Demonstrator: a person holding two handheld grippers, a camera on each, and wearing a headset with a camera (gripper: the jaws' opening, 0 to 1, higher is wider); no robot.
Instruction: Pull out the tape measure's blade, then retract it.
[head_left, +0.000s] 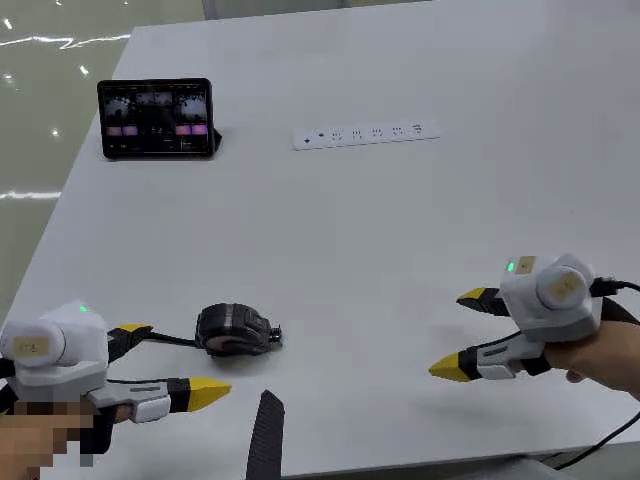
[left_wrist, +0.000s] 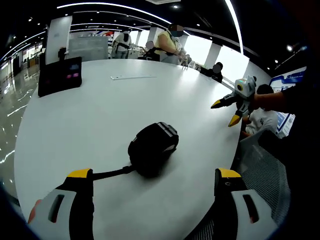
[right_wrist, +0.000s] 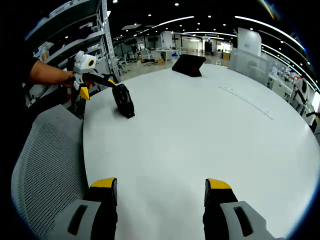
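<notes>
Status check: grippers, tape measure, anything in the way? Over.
Left gripper open, just short of tape measure. Right gripper open, empty, far off. Blade not out. Tablet, power strip far back.

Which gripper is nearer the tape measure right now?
Left. The left gripper sits right beside the tape measure, jaws open toward it. The right gripper hangs far off across the table, also open.

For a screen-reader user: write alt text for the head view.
A black tape measure lies on a white table just ahead of the open left gripper; the right gripper, also open, is far to the right. A tablet and a power strip sit farther back.
</notes>
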